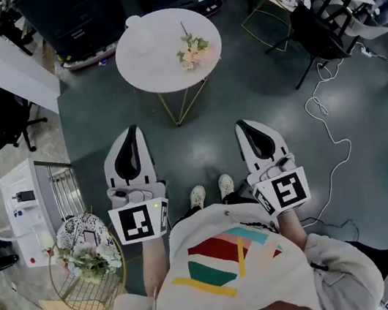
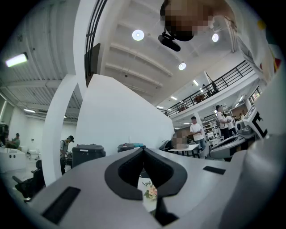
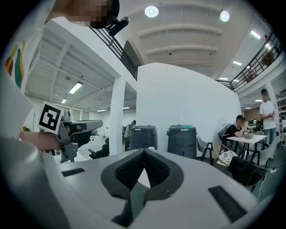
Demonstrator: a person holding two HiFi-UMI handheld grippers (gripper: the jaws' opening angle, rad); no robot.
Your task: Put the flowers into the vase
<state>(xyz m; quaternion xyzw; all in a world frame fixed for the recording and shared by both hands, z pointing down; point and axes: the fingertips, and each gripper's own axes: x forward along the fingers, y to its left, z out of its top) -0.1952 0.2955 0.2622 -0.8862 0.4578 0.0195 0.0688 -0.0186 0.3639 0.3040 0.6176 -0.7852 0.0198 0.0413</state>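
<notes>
Facing flowers (image 1: 194,52) on worktop (image 1: 162,68), well ahead; nearer right hand-held gripper (image 1: 242,125) than left hand-held gripper (image 1: 130,132), stem end pointing away. Both clenched, empty.

Ahead of the left gripper (image 1: 130,130) and right gripper (image 1: 242,124) are counted one round white gold-legged table (image 1: 156,64), one pink-and-cream flower bunch (image 1: 194,52) — and one white vase (image 1: 133,22).

Ahead of me a round white surface (image 1: 165,74) stands on thin gold legs (image 1: 183,104) on the dark floor (image 1: 259,102). The flowers (image 1: 194,50) lie at its 3 o'clock side. A white vase (image 1: 138,35) stands near 10 o'clock.
</notes>
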